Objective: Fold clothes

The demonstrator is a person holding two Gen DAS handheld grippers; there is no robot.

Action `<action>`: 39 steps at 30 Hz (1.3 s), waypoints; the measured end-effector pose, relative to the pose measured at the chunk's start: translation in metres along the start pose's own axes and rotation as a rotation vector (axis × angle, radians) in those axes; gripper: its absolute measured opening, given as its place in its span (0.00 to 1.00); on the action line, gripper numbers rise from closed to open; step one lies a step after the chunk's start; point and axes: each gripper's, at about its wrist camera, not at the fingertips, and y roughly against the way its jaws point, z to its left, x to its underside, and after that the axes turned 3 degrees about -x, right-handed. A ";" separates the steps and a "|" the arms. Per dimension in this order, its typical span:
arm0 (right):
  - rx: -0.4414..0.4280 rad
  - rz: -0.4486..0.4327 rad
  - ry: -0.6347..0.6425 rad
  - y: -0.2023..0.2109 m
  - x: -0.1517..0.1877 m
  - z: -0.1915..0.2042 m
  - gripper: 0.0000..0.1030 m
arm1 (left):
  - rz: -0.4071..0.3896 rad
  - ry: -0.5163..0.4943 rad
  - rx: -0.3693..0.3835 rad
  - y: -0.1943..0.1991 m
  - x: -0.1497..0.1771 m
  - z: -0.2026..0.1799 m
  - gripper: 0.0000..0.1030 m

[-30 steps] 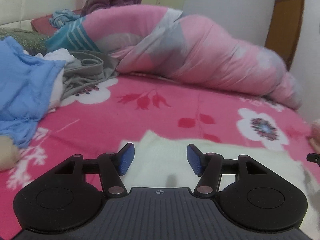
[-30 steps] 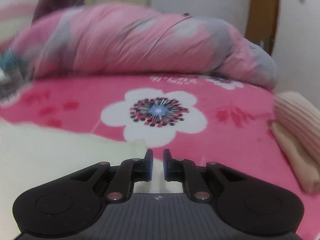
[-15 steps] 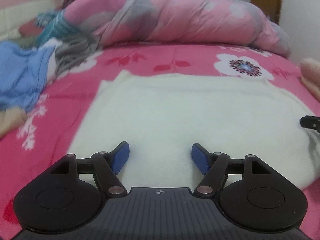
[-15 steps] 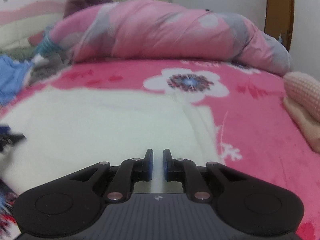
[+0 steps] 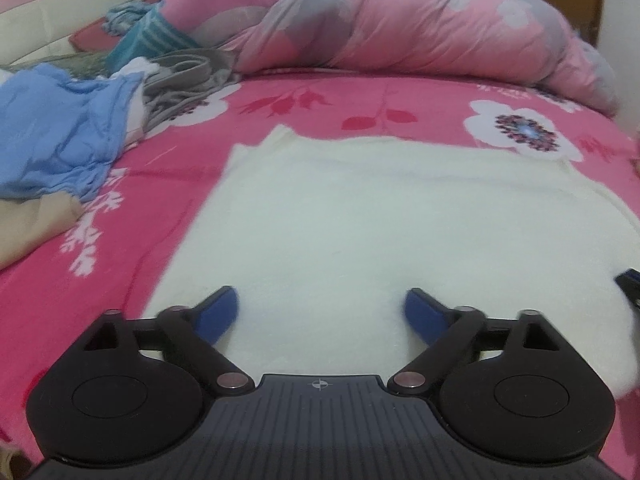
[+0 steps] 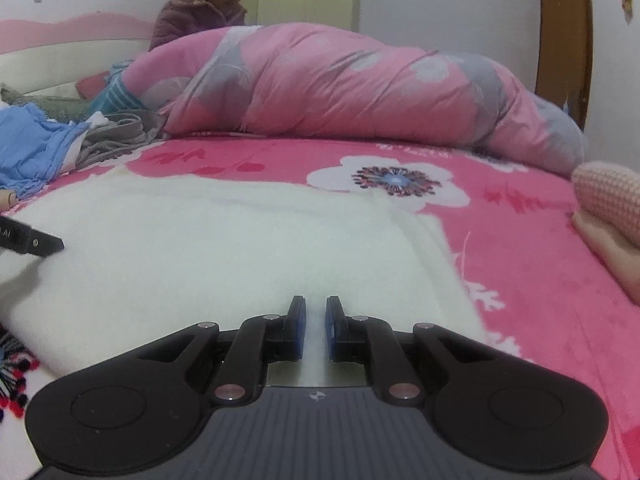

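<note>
- Here the cream garment (image 5: 360, 216) lies spread flat on the pink floral bedspread (image 5: 304, 100), filling the middle of both wrist views.
- The left gripper (image 5: 320, 312) has its jaws spread wide, the blue pads (image 5: 218, 312) well apart, with bare cream cloth showing between them; they hold nothing, and whether the pads touch the fabric cannot be told.
- The right gripper (image 6: 315, 334) has its jaws drawn nearly together, only a narrow slit left between the pads (image 6: 298, 332). Cream fabric shows in that slit at the near edge of the cream garment (image 6: 224, 248), so the jaws appear to pinch a thin fold of it.
- In the left wrist view a dark tip of the right gripper pokes in at 3 o'clock, over the cloth's edge; in the right wrist view the left gripper's tip (image 6: 30, 238) enters at 9 o'clock.
- A rolled pink quilt (image 5: 400, 28) runs across the bed at 12 o'clock.
- A blue garment (image 5: 60, 132) and a grey garment (image 5: 180, 76) sit heaped at 10 o'clock, clear of the cream cloth.
- A pink knit piece (image 6: 608, 196) rests at 3 o'clock in the right wrist view.
- A person in a purple jacket (image 6: 196, 12) stands behind the quilt at 11 o'clock.
</note>
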 end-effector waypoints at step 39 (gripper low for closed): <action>0.012 -0.087 -0.004 0.006 0.013 0.003 0.11 | -0.081 0.035 -0.014 0.014 0.017 0.004 1.00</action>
